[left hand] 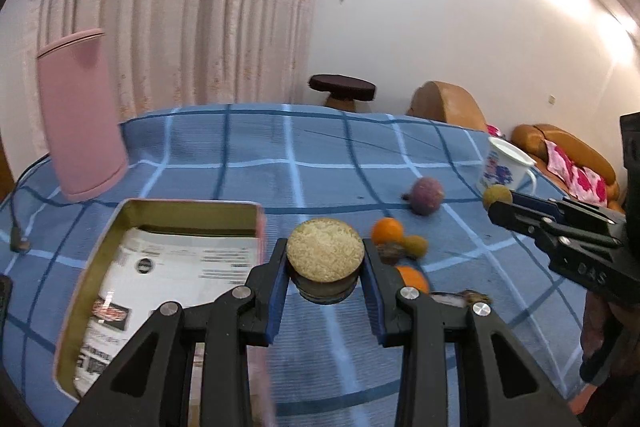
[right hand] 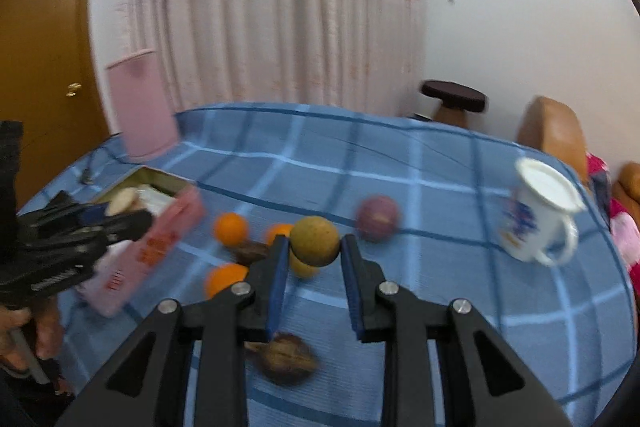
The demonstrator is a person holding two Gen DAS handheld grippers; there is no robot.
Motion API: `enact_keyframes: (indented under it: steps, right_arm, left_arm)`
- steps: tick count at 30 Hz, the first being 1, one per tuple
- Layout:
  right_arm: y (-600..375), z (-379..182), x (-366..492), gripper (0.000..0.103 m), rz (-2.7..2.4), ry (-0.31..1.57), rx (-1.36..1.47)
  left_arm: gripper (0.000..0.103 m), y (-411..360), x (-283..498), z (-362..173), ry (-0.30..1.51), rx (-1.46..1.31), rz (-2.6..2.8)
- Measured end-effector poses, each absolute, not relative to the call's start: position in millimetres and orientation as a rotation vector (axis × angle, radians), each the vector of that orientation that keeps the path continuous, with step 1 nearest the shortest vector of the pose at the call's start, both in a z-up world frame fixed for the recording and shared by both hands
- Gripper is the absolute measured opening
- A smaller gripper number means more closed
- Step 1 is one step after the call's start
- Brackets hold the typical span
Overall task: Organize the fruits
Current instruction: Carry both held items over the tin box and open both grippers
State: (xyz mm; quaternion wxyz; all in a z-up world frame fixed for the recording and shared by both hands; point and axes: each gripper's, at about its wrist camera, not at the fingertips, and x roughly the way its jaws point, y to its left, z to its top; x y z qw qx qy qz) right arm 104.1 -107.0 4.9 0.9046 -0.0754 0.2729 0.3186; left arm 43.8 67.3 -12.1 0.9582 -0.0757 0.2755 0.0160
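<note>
- My left tongs grip a round, flat-topped piece with a pale grainy cut face and dark rind, held low in the centre of the left wrist view, just right of the open pink-sided tin box lined with printed paper.
- My right tongs are clamped on a round brownish-green fruit, mid-frame in the right wrist view and lifted above the blue checked tabletop.
- Still loose on the cloth: a glossy orange, two more oranges partly hidden, a dull purple fruit, a small yellowish one and a brown husked piece.
- Risk, I judge: the round fruit sits at the very tips of the right tongs; a jolt could roll it out, towards the white enamel mug with blue flowers.
- The left piece may catch the box rim on the way in.
- Motion blur smears the right view; the dark object among the oranges is unclear.
</note>
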Motion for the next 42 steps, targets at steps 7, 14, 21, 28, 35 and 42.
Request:
enact_keyframes:
  steps: [7,14,21,28,35,42]
  right_arm:
    - [-48,12,87,0.029,0.788,0.532,-0.181]
    - [-1,17,73,0.029,0.876,0.511,-0.206]
    - [32,8,71,0.029,0.94,0.535,-0.206]
    - [58,-10,65,0.029,0.975,0.569,-0.248]
    - [68,-22,61,0.029,0.984,0.591,-0.263]
    - [77,-28,55,0.029,0.996,0.598,-0.288]
  left_arm:
    - [0.036,104,31,-11,0.541,-0.182,0.105]
    - [0.036,136,24,-14,0.546,-0.202,0.171]
    - [0.036,162,17,-21,0.565,-0.212,0.24]
    - [0.036,178,13,-28,0.584,-0.219,0.274]
    - [0.036,187,14,-37,0.61,-0.228,0.284]
    - [0.036,192,14,-44,0.629,-0.233,0.286]
